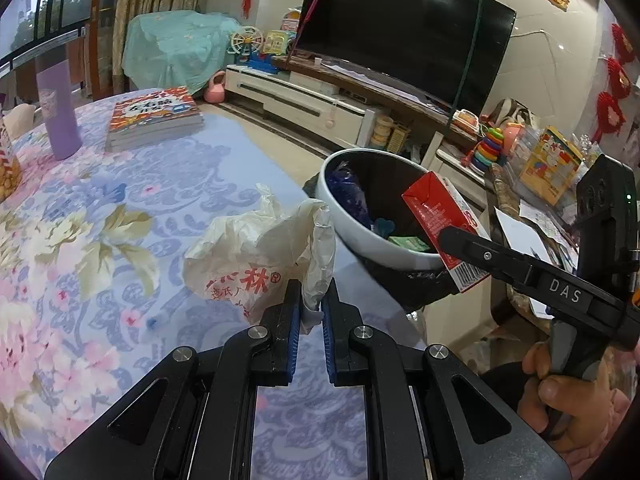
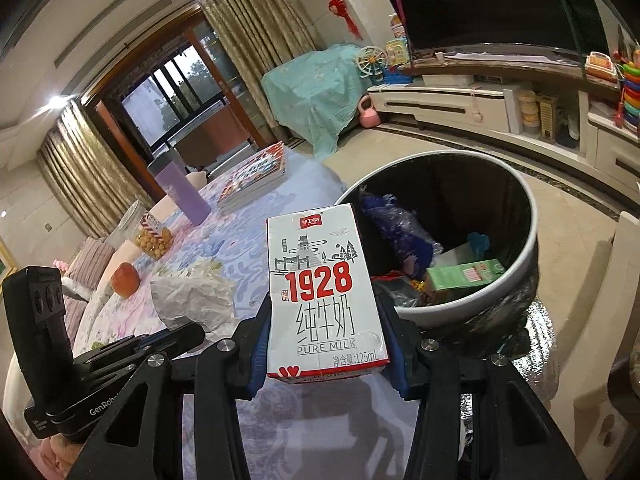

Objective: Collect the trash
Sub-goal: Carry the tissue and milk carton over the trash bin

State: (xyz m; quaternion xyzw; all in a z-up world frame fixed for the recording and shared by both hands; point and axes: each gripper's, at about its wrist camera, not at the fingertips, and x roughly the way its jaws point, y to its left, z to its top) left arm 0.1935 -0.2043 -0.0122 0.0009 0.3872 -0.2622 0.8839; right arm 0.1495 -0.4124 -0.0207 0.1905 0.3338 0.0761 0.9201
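The right claw [image 2: 326,344] is clamping a milk carton [image 2: 325,296] upright between its fingers, carrying it toward the trash bin [image 2: 528,248] just ahead and slightly right. The left claw [image 1: 311,312] is pinching a fold of the crumpled plastic bag [image 1: 256,248] lying on the tabletop [image 1: 100,220]. Next, I judge, the carton needs lifting over the bin's rim before letting go.

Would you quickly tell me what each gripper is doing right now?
Left gripper: shut on the crumpled plastic bag on the table.
Right gripper: shut on the milk carton, near the trash bin.
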